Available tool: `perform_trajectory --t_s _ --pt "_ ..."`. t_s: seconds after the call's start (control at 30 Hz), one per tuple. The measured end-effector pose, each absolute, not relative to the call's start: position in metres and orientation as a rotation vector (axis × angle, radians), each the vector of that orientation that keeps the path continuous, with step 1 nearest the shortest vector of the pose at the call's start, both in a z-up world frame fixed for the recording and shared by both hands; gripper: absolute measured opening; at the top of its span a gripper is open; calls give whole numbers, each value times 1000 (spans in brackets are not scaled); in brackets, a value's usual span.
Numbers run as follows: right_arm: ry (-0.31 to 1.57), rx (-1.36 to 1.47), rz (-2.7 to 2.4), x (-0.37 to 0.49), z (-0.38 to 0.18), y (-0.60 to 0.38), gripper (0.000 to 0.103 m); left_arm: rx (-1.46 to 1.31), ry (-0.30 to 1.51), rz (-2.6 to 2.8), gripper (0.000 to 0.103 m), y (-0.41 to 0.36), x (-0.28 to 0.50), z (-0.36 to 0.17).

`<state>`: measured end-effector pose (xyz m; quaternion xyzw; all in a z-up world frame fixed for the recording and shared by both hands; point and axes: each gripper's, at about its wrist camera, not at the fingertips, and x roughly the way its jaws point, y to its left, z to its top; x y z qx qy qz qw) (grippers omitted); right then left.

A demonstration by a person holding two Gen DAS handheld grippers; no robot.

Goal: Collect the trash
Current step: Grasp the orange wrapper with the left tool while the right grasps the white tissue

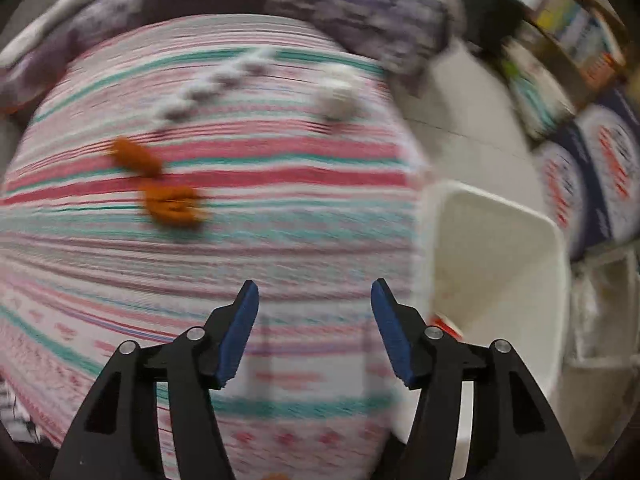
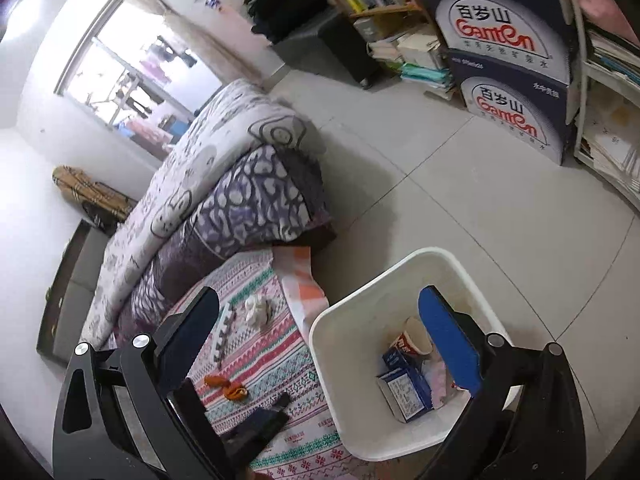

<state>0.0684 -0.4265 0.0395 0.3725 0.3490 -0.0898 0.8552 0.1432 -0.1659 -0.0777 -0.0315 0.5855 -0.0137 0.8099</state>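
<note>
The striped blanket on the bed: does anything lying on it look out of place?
Yes. On the striped blanket lie orange peel pieces, a crumpled white tissue and a long whitish strip, which look like scattered litter. The white bin beside the bed already holds a paper cup and a blue carton.

The left gripper (image 1: 315, 296) fills the bottom of its own view, its two black arms rising from the lower corners toward the centre. Its jaws stand apart, the blue pads (image 1: 239, 332) facing each other with nothing between them. The right gripper (image 2: 320, 320) reaches up from the bottom of its view, jaws spread wide and holding nothing, one finger at lower left, the other with its blue pad (image 2: 448, 344) at lower right.
</note>
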Motion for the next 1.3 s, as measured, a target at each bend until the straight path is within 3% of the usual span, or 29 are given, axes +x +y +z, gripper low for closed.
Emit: perform_trajectory --t_s 0.27,0.53,0.73,0.8,1.0,1.3 --pt "795 718 -164 85 32 -401 96 -386 1259 201 59 -65 163 -99" --pt "843 669 -150 100 26 -382 96 -571 1232 224 59 -43 186 -103" --pt "878 640 -135 110 19 -370 96 -497 1243 204 57 -63 203 -105" --pt "886 629 -130 113 18 -364 96 -459 1243 195 38 -68 202 -106" --pt "915 608 -113 124 12 -346 96 -361 1238 74 27 -58 204 -104" --pt "987 487 -83 155 -13 -292 96 -142 1130 3 26 1 172 -50"
